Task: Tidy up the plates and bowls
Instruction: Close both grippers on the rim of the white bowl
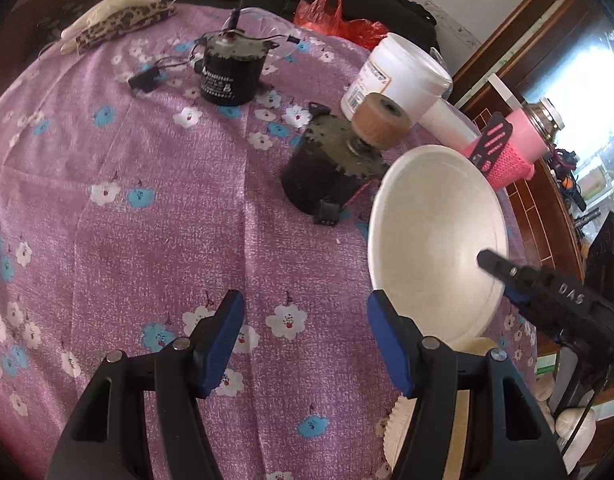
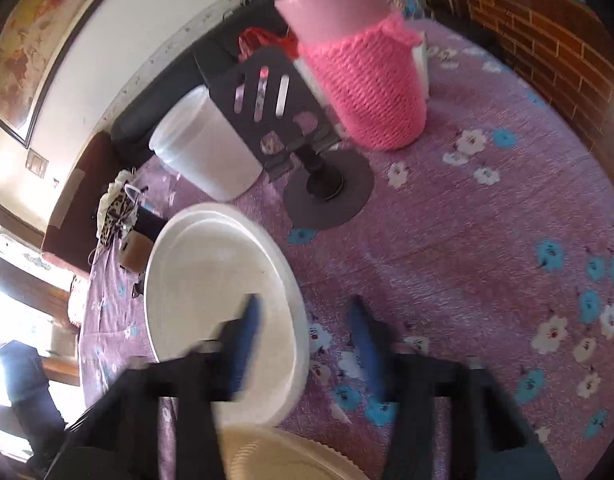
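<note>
The round white shallow plate point(image 1: 435, 240) sits tilted above the desk covered in a purple flowered cloth point(image 1: 147, 200), at its right side, with one blue-padded finger point(image 2: 249, 320) of the right tool point(image 2: 303, 344) over its inner face and the other finger outside the rim; the jaws straddle the rim with a gap showing, so the plate is not clamped. In the left wrist view the black body of that tool reaches onto the plate from the right. Below the plate lies a cream plate with a ribbed, scalloped edge point(image 2: 291, 460), partly under it. The left tool point(image 1: 303, 340) hangs spread wide over bare cloth, holding nothing, just left of the white plate. Behind the plate stand a black motor with a toothed wheel and a tan roller point(image 1: 335, 160), a white plastic tub point(image 1: 399, 76), a pink crochet-sleeved bottle point(image 2: 367, 80) and a black slotted stand on a round base point(image 2: 291, 120). Farther back are a second black cylinder with wires point(image 1: 231, 72) and a red plastic bag point(image 1: 335, 16).
</note>
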`<control>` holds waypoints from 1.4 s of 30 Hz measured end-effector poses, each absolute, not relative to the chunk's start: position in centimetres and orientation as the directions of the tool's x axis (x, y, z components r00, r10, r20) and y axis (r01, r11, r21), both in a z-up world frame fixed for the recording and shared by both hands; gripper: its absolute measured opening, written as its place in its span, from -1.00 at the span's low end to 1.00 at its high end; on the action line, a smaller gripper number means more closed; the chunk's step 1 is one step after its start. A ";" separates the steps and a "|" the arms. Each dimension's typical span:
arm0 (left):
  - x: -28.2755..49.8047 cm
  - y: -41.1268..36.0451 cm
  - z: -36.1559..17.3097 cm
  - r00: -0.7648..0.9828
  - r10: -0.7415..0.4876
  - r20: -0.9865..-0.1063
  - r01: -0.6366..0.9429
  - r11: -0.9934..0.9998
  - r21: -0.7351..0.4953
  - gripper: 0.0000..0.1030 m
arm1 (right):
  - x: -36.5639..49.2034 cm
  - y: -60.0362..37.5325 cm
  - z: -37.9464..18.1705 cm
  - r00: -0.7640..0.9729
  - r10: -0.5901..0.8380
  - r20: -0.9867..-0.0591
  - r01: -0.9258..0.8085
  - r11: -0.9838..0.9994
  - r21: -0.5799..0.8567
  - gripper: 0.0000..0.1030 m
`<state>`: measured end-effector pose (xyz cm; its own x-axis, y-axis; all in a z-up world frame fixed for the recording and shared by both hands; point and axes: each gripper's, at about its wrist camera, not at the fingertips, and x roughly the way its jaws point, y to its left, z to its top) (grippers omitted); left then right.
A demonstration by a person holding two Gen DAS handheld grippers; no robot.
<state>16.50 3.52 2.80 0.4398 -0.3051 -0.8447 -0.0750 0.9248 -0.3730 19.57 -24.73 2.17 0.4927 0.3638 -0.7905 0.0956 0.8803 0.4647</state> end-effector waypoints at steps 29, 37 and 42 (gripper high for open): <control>19.3 8.3 2.4 0.545 -0.441 -0.714 -0.141 0.790 -0.596 0.42 | 20.7 -22.2 1.0 0.412 0.365 -0.835 -0.033 0.921 0.387 -0.73; 20.4 1.3 3.8 0.502 -0.396 -0.769 0.028 0.896 -0.442 0.41 | 20.7 -23.3 0.3 0.409 0.378 -0.830 -0.018 0.913 0.407 -0.73; 21.4 -0.3 2.8 0.433 -0.397 -0.810 0.045 0.906 -0.420 -0.80 | 20.2 -23.5 0.7 0.435 0.366 -0.823 -0.025 0.918 0.395 -0.72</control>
